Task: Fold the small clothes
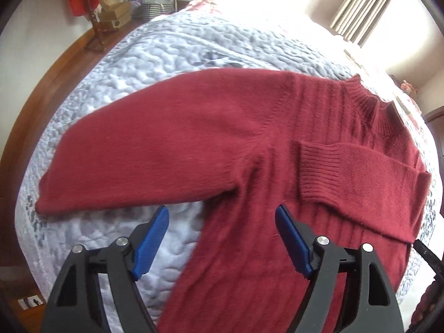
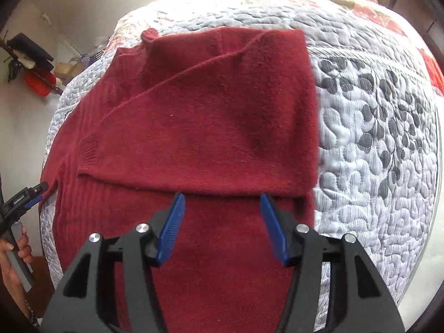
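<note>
The red sweater (image 1: 277,144) lies flat on the quilted bed (image 1: 166,63), with its collar (image 1: 366,97) at the far end and its body running back toward the person, so the garment's long axis runs straight away from both hand-held grippers. One sleeve is already laid across the chest: in the right wrist view this folded sleeve (image 2: 211,111) covers the sweater's upper body, its cuff (image 2: 88,149) ending near the sweater's opposite side. The other sleeve (image 1: 144,144) is not yet folded; it stretches out sideways from the shoulder, its long axis roughly crosswise to the body, with its end resting on the quilt well out from the sweater's side edge. The left hand-held gripper (image 1: 222,213) hovers just below that sleeve's armpit, over the sweater's side edge, jaws spread apart and empty; the sleeve runs off to its left. The right hand-held gripper (image 2: 222,199) sits over the sweater's lower body, just short of the folded sleeve's near edge, jaws also apart and holding nothing. Judging by this layout, the spread sleeve is the next part to fold, and the left hand-held gripper is clearly the nearer one; it would have to travel outward along the sleeve, away from the sweater's body, before carrying the sleeve back across the chest.
</note>
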Available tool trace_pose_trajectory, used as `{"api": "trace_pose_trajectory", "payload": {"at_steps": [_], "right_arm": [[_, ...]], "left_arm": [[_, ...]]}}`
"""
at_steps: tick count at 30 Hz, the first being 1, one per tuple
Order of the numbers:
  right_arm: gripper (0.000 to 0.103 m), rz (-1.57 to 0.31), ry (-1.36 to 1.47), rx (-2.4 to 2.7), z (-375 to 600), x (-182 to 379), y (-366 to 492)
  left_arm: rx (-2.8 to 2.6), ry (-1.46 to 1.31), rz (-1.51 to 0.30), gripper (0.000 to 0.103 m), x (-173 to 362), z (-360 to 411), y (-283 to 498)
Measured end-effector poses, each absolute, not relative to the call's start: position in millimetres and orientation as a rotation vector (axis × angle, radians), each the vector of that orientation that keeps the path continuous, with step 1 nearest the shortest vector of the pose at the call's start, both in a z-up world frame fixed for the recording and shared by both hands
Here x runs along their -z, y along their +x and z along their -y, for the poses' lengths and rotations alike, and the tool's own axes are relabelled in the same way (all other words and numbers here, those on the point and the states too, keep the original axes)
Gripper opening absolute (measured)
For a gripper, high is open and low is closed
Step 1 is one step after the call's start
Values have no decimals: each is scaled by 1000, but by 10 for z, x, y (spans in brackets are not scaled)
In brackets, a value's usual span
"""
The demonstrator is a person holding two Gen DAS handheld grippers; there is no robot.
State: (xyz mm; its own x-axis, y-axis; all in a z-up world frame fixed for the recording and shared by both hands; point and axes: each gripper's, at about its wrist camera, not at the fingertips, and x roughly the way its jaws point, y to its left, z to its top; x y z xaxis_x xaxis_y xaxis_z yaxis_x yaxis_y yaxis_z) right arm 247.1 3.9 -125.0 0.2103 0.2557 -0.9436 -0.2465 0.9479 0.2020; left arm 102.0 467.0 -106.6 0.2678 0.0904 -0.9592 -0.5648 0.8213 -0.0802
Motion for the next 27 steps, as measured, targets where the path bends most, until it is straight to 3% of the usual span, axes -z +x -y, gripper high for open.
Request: {"api": "trace_pose_trajectory", "payload": {"at_steps": [15, 27], "right_arm": [[60, -1365, -34, -348, -598, 1485, 2468], [60, -1374, -82, -312, -796, 1545, 2477]], "left_arm": [[-795, -885, -1152, 79, 1399, -6539, -425], [-851, -1325, -989, 82, 2004, -7135, -1048]]}}
